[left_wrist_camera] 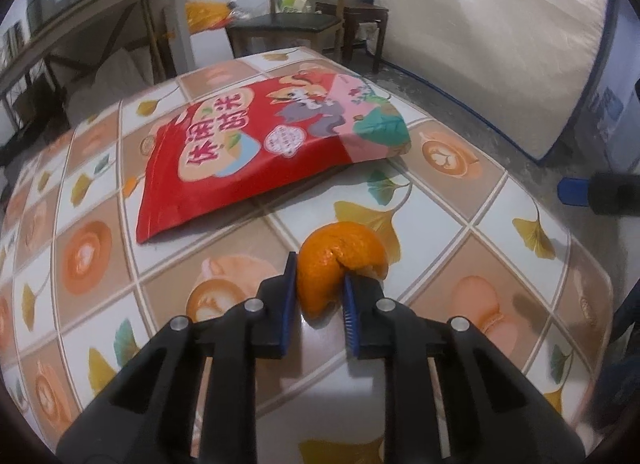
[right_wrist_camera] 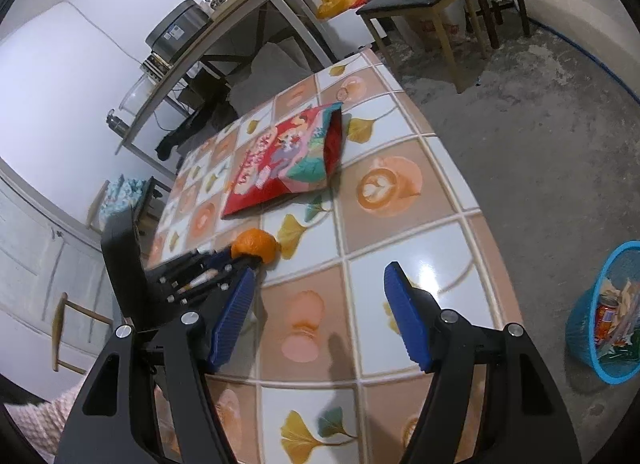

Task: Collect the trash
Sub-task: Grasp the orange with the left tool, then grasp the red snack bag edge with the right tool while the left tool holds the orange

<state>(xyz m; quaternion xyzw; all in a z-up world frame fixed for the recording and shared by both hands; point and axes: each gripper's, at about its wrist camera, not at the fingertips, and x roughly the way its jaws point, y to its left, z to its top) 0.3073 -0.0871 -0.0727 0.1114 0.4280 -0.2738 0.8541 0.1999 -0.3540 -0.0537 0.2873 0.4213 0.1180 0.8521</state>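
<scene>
Blue-padded left gripper point(left_wrist_camera: 320, 284) pinched the curled orange peel point(left_wrist_camera: 340, 264) on the tile-patterned tabletop point(left_wrist_camera: 500, 248). Its right gripper point(right_wrist_camera: 320, 304) hung wide open, empty.

An orange peel point(left_wrist_camera: 340, 264), curled into a hollow shell, sits near the worktop's edge. Behind it a red snack bag point(left_wrist_camera: 260, 144) lies flat, its mouth gaping.

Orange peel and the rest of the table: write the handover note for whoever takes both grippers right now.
Left gripper: pads pressed on the orange peel, peel not yet lifted off the table.
Right gripper: open, empty, above the table.
Red snack bag: lying flat behind the peel.
Blue basket: on the floor beside the table, already holding some trash.
Left: carry the peel to the basket, then the bag.
</scene>
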